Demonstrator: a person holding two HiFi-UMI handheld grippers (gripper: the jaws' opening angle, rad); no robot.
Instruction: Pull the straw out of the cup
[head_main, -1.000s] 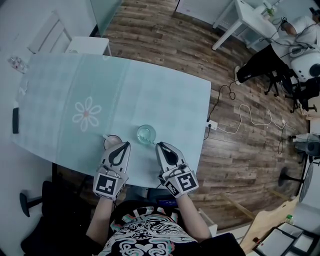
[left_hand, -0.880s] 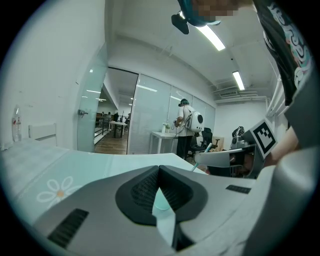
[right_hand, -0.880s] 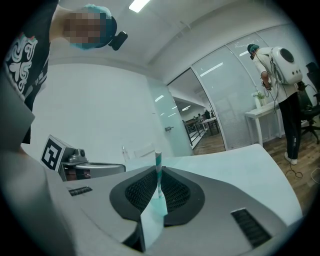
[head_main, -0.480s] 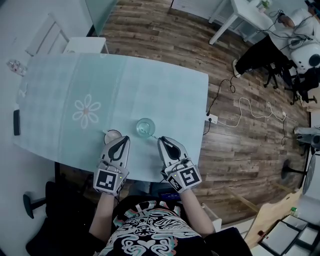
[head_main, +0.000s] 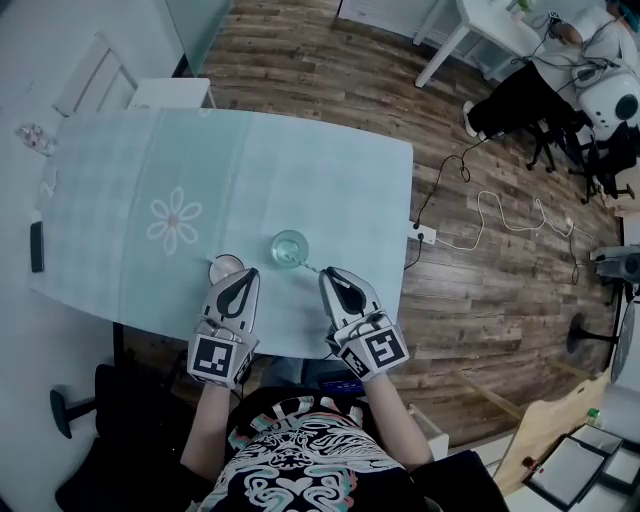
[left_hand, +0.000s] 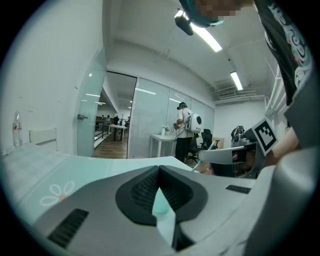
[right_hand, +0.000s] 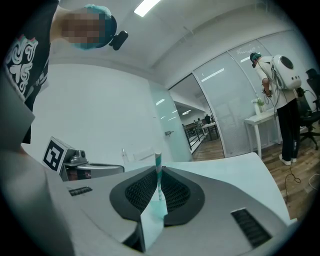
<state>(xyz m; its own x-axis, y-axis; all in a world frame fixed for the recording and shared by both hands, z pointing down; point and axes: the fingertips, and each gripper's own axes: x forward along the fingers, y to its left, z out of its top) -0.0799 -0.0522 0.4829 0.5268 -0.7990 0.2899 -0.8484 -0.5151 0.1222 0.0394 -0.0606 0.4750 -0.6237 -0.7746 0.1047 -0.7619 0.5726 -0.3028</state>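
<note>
While the straw (right_hand: 158, 176) is clenched in the fingers of the right gripper (head_main: 328, 273), the pull-out from the cup (head_main: 290, 247) is judged under way.
The straw is seen slanting from the cup, near the surface's (head_main: 330, 180) near edge, to the fingers just right of it. Its lower end seems not yet freed, so a further pull away is called for. The left gripper (head_main: 249, 273) is closed, nothing visibly gripped. Compared with a second ago, the right gripper is drawn back from the cup.
</note>
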